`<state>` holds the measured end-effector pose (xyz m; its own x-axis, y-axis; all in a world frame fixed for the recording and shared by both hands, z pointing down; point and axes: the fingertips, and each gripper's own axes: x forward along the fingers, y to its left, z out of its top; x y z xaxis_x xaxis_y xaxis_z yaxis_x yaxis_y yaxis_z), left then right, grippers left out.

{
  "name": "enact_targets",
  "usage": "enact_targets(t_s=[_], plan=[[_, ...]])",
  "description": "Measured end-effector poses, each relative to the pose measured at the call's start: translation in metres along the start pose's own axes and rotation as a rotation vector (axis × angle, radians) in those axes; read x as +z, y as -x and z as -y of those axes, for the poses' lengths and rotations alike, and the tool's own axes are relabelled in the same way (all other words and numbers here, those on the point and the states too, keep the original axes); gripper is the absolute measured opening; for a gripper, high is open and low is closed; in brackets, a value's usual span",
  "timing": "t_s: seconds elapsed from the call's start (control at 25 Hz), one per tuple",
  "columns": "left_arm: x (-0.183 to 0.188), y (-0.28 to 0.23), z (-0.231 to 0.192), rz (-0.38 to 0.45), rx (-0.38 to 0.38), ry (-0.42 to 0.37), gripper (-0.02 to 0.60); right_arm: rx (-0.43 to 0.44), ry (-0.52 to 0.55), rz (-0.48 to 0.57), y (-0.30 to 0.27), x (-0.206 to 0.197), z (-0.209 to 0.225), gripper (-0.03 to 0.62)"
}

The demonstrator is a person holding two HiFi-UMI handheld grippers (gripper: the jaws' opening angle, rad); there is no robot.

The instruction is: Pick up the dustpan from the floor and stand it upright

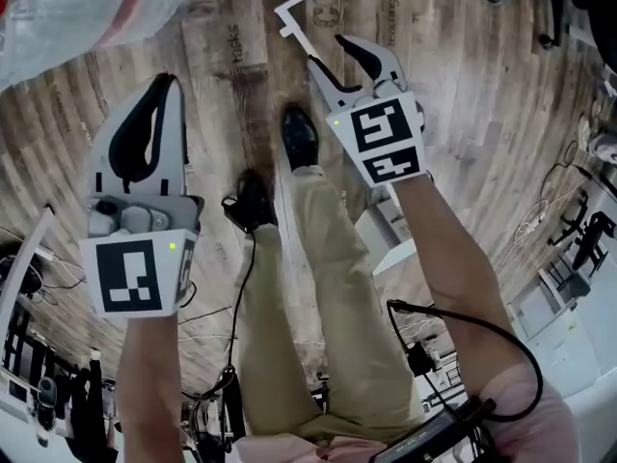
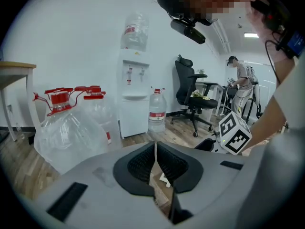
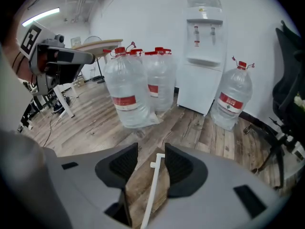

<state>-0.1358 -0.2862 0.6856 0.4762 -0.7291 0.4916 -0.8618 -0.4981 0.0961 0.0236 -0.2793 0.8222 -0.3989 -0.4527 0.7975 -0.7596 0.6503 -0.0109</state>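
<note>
Under my right gripper the dustpan lies flat on the wooden floor; its white handle runs out past the jaw tips, and the pan end shows behind my wrist, beside my trouser leg. My two shoes stand just left of the handle; a black cable trails between my legs.

From the right gripper's own view the jaws stand well apart, with the handle in the gap between the pads and neither pad closed on it; ahead, well clear, are a cluster of big water bottles, a water dispenser and one more bottle.

My left gripper hangs off to the side over bare floor; its own view shows the jaws pressed together on nothing. Only that view shows the office chair and a second person far back; the pan end shows in the head view alone.
</note>
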Motion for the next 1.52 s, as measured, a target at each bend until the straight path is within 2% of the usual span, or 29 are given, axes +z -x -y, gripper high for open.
enact_targets(t_s=[0.36, 0.68, 0.8, 1.16, 1.52], plan=[[-0.047, -0.028, -0.013, -0.007, 0.026, 0.019, 0.025, 0.040, 0.019, -0.081, -0.068, -0.055, -0.003, 0.170], [-0.075, -0.049, -0.020, -0.013, 0.055, 0.035, 0.023, 0.063, 0.031, -0.145, -0.118, -0.098, 0.002, 0.166], [-0.085, -0.056, -0.018, -0.014, 0.054, 0.051, 0.025, 0.067, 0.034, -0.173, -0.130, -0.116, 0.003, 0.166], [-0.111, -0.066, -0.011, -0.021, 0.023, 0.034, 0.024, 0.058, 0.034, -0.222, -0.161, -0.152, 0.002, 0.163], [-0.133, -0.068, -0.015, -0.043, 0.033, 0.044, 0.025, 0.063, 0.021, -0.295, -0.190, -0.185, 0.005, 0.161]])
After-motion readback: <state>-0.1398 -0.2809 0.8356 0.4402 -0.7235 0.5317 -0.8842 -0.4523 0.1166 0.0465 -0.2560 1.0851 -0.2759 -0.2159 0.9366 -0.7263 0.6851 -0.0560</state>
